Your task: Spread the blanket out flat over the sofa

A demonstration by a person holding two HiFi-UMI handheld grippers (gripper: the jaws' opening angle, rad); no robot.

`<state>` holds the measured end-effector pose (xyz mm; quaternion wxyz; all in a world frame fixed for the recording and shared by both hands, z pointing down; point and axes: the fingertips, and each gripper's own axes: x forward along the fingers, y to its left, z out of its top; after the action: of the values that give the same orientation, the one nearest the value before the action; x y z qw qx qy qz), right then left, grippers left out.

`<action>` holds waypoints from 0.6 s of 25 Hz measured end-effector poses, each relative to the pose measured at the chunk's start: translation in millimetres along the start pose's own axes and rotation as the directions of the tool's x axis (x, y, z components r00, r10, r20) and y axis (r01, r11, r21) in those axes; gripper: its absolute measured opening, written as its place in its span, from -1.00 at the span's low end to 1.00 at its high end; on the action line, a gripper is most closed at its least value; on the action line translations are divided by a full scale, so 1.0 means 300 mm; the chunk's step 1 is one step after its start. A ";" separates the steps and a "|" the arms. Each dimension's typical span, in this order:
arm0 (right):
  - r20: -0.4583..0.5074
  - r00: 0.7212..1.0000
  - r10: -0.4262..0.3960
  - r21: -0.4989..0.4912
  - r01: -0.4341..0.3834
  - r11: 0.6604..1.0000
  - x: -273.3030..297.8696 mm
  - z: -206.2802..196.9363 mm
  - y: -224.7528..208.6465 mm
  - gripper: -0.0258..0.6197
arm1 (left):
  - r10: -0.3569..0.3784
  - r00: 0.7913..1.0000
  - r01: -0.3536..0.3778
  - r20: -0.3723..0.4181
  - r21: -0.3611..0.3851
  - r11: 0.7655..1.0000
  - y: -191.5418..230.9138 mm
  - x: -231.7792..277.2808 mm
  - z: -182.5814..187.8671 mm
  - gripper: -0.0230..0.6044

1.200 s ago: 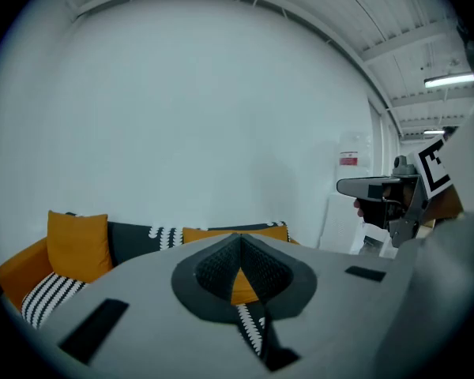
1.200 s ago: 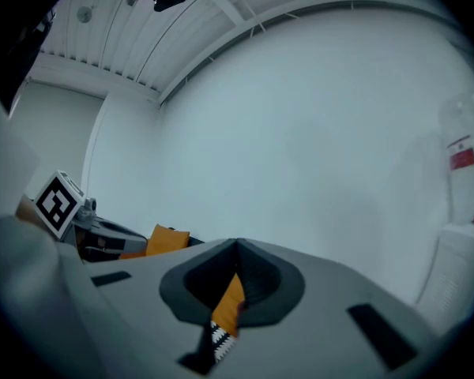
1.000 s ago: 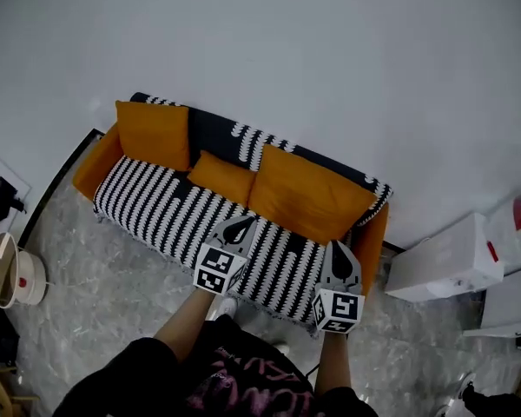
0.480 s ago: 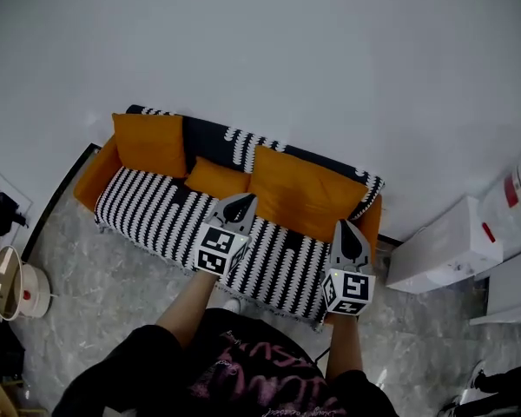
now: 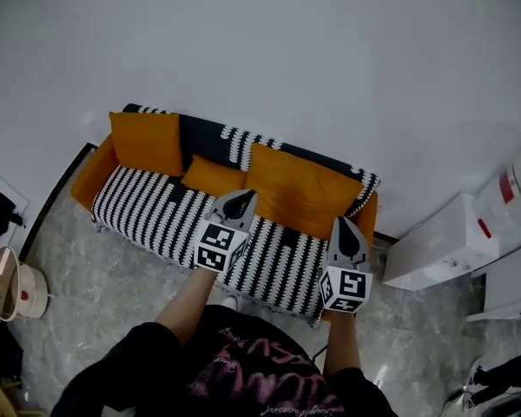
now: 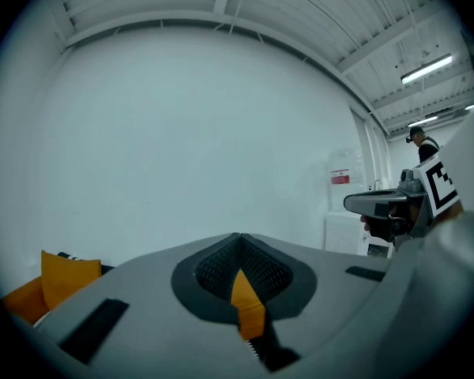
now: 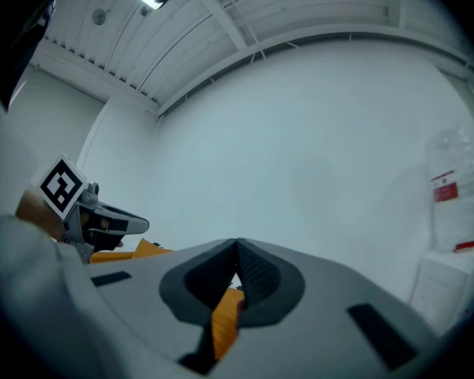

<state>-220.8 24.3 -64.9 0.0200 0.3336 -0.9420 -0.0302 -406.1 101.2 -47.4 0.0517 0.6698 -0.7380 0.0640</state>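
Now, with your left gripper and right gripper both closed on nothing, check the blanket lies smooth across the sofa.

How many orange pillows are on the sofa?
3: one pillow at the sofa's left end, a small pillow in the middle, a big pillow on the right. None seems hidden.

Your black-and-white striped blanket, laid flat over the seat and backrest of the orange sofa at centre left, front edge hanging over the seat front, three orange cushions on top.
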 end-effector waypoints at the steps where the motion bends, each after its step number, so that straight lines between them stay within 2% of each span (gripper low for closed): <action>1: 0.001 1.000 -0.002 0.001 0.002 1.000 -0.001 0.000 -0.001 -0.86 | 0.000 1.000 0.000 0.000 -0.002 1.000 -0.001 0.000 -0.001 -0.89; 15: 0.000 1.000 -0.004 -0.002 0.004 1.000 0.005 -0.009 0.018 -0.86 | -0.004 1.000 0.004 0.004 0.015 1.000 -0.003 -0.019 -0.020 -0.89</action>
<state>-225.2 27.5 -61.7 0.0202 0.3354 -0.9413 -0.0313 -404.7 107.7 -42.5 0.0451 0.6718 -0.7362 0.0683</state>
